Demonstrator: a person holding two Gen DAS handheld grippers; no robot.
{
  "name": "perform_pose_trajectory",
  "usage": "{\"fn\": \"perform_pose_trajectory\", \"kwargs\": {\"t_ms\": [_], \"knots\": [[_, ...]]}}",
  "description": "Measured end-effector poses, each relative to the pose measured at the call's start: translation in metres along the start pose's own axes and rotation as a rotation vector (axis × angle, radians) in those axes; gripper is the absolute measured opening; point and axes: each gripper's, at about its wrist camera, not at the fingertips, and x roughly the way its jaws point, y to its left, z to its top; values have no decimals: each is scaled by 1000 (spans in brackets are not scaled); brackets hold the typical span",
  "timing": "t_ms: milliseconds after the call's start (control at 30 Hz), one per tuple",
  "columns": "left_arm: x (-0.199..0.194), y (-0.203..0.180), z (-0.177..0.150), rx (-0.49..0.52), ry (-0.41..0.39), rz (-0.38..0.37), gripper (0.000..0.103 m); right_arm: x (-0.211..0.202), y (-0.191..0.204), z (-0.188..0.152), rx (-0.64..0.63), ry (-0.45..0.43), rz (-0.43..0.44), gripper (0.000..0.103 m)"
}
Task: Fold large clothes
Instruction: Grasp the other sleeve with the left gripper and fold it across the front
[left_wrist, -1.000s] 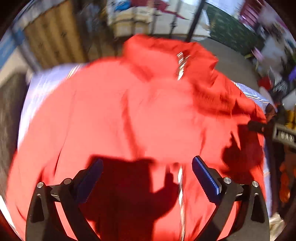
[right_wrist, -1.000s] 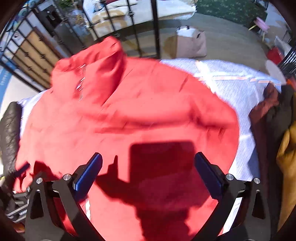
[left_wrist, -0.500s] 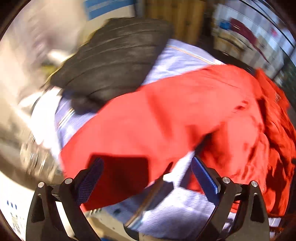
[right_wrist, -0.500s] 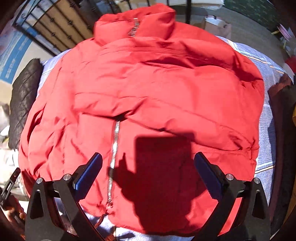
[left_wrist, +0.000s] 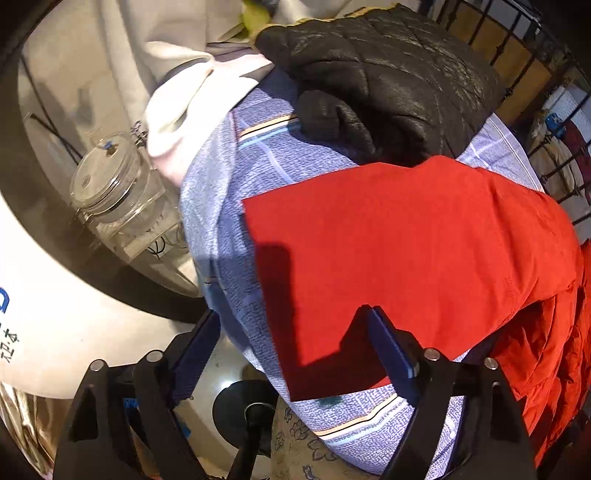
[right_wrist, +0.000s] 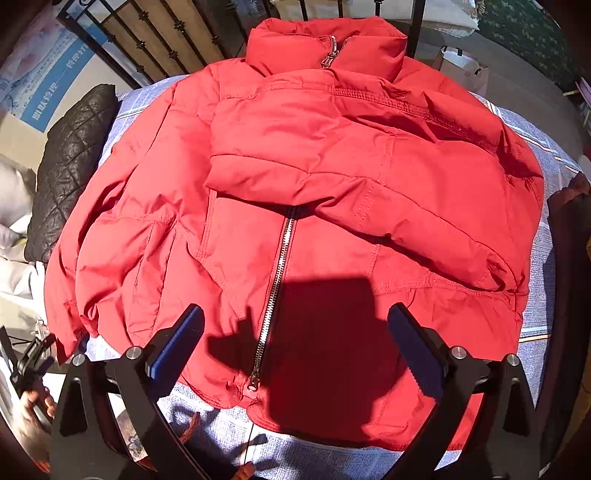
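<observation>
Lying front-up on a blue-and-white checked cloth (right_wrist: 532, 192) that covers the table, the red padded zip-front jacket (right_wrist: 295, 192) has one sleeve folded across its chest, above the silver zipper (right_wrist: 275, 291). The right tongs (right_wrist: 295, 343) hover over the jacket's hem with their jaws wide apart and nothing between them. In the left wrist view, the left tongs (left_wrist: 291, 343) sit above the outstretched red sleeve end (left_wrist: 388, 251) near the cloth's edge; their jaws have just been closing, the sleeve cuff lies between them, yet the pads do not press it. A black quilted leather garment (left_wrist: 388, 81) rests beside the sleeve.
</observation>
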Motion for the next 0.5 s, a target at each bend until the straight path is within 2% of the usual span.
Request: {"fn": "perform_pose_trajectory", "kwargs": {"t_ms": [33,100,200,267,333,500], "knots": [[2,-9,2,27,3,-4,64,-1,-2,-1,6,-1,2,98],[3,-27,4,95,6,2,38,-2,-8,-5,28,-4,1,98],[3,-51,7,189,10,-3,9,-4,-23,-10,73,-6,-5,98],[-4,-66,14,230,-3,-12,2,-6,-34,-14,105,-7,-7,98],[-23,-82,28,256,-58,-46,0,-8,-46,-18,142,-6,-13,98],[-115,-157,78,421,-328,-177,1,-8,-70,-25,219,-3,-1,98]]}}
